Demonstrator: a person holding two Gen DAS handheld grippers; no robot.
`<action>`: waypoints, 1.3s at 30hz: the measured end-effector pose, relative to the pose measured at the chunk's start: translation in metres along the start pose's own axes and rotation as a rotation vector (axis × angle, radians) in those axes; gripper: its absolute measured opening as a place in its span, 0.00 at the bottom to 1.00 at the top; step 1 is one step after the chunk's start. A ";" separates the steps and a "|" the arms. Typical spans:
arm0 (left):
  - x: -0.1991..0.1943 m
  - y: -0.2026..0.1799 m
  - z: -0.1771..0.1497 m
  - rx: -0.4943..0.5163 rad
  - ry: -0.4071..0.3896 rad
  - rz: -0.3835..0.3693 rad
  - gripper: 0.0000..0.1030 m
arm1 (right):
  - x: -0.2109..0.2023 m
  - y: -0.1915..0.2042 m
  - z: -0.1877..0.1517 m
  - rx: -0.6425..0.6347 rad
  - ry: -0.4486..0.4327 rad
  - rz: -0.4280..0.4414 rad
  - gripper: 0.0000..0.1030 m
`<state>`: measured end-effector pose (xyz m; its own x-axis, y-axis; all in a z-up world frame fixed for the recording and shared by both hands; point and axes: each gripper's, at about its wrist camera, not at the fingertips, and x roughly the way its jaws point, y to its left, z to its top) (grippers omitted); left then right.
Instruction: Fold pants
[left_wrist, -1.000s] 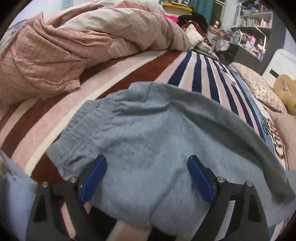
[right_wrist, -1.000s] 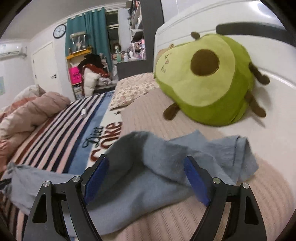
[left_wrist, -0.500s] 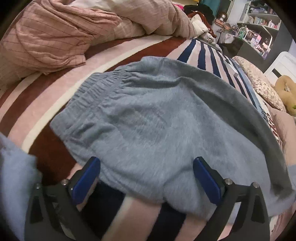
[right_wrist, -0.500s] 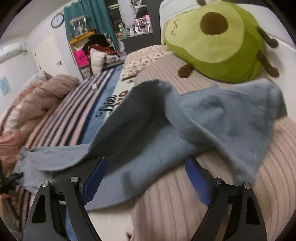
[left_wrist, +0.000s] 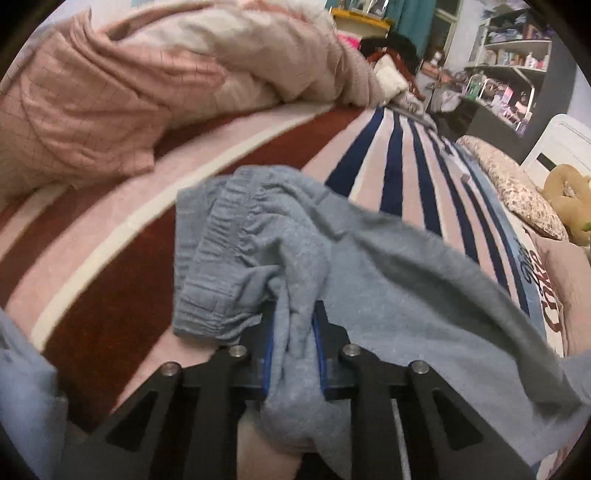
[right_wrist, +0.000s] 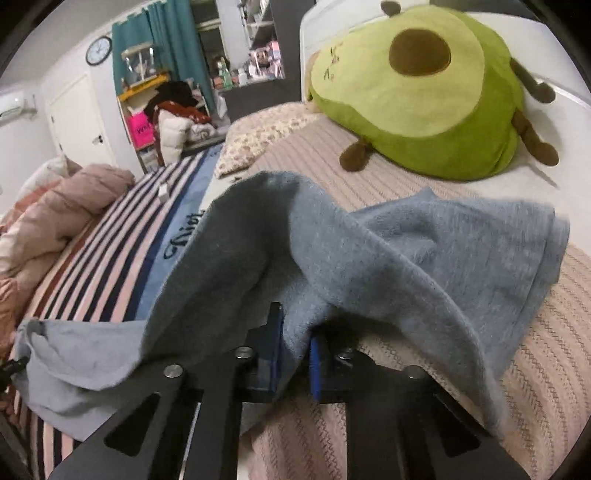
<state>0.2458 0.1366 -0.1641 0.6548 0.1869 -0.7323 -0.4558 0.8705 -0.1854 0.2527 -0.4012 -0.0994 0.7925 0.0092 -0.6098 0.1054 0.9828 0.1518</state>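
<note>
Grey-blue pants (left_wrist: 388, 295) lie across a striped bed. In the left wrist view my left gripper (left_wrist: 293, 332) is shut on a bunch of cloth just below the ribbed waistband (left_wrist: 221, 236), which is crumpled and lifted. In the right wrist view my right gripper (right_wrist: 295, 350) is shut on a fold of the pants (right_wrist: 369, 251) near the leg end, whose hem (right_wrist: 550, 254) drapes to the right over a ribbed beige cover.
A pink checked duvet (left_wrist: 129, 85) is heaped at the back left. A floral pillow (left_wrist: 517, 192) and a green avocado plush (right_wrist: 417, 85) lie by the white headboard. The striped blanket (right_wrist: 110, 251) has lettering. Shelves and clutter stand beyond the bed.
Both grippers have gone from open over the flat pants to shut on bunched cloth. The waistband and the leg end have lifted and crumpled.
</note>
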 end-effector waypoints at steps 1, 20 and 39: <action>-0.008 0.001 0.001 0.000 -0.026 -0.004 0.13 | -0.006 0.000 -0.001 -0.001 -0.025 0.012 0.05; -0.169 0.045 -0.078 0.102 -0.050 -0.072 0.12 | -0.153 -0.048 -0.054 0.059 -0.001 0.083 0.03; -0.239 0.054 -0.109 0.198 -0.097 -0.044 0.68 | -0.219 -0.061 -0.101 -0.070 -0.022 0.022 0.47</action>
<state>-0.0007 0.0894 -0.0706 0.7310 0.1813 -0.6578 -0.3042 0.9496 -0.0762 0.0119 -0.4445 -0.0537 0.8073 0.0274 -0.5895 0.0466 0.9928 0.1099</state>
